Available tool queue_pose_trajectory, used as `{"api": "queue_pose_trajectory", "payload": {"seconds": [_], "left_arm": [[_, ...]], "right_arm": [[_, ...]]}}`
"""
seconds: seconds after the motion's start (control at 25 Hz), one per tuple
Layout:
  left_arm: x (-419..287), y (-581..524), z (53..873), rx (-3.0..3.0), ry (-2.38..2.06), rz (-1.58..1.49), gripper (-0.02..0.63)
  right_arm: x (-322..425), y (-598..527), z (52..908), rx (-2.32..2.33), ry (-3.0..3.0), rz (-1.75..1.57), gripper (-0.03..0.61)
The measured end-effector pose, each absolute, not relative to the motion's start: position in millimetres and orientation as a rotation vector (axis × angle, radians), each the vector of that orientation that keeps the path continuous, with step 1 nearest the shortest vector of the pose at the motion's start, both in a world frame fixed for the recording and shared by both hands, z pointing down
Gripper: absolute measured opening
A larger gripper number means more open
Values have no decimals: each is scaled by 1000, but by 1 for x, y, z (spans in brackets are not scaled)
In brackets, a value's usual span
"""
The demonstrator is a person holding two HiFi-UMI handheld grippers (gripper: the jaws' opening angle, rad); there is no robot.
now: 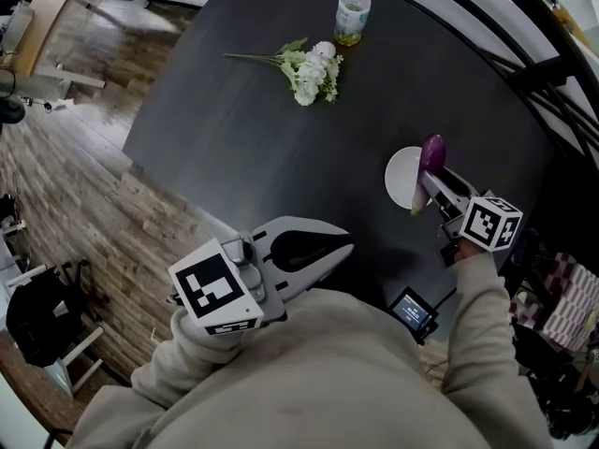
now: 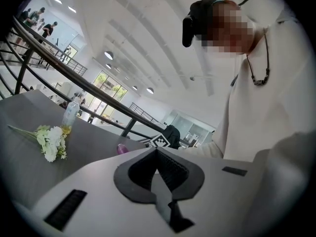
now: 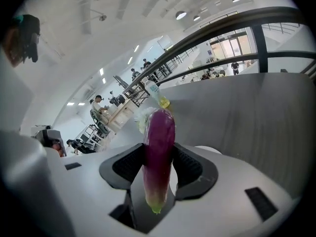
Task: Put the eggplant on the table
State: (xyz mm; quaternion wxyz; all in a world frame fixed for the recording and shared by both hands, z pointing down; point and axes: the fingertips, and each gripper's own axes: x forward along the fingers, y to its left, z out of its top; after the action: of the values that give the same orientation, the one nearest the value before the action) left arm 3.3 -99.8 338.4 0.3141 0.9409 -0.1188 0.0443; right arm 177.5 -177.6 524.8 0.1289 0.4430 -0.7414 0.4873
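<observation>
Where the right tongs (image 1: 430, 183) close on it, the eggplant (image 3: 159, 147) sits clamped at mid-length between both pads, with its greenish end toward the hand and its purple tip outward. Beneath it: white plate (image 1: 401, 178), lying on the dark bench (image 1: 243, 138); contact between eggplant and plate cannot be told. Left tongs (image 2: 157, 151): jaws together, nothing held, near the bench's near edge. Farther off, well apart: white flower bunch (image 1: 309, 68); plastic bottle (image 1: 353, 14), upright.
</observation>
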Motion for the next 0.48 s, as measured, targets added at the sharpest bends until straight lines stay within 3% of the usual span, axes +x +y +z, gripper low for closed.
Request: {"api": "queue_pose_trajectory", "payload": {"seconds": [0.48], "left_arm": [[-7,-97,348,2438,-370,103,5]], "right_arm": [[183,-172,586,1212,-1978,1428,202]]}}
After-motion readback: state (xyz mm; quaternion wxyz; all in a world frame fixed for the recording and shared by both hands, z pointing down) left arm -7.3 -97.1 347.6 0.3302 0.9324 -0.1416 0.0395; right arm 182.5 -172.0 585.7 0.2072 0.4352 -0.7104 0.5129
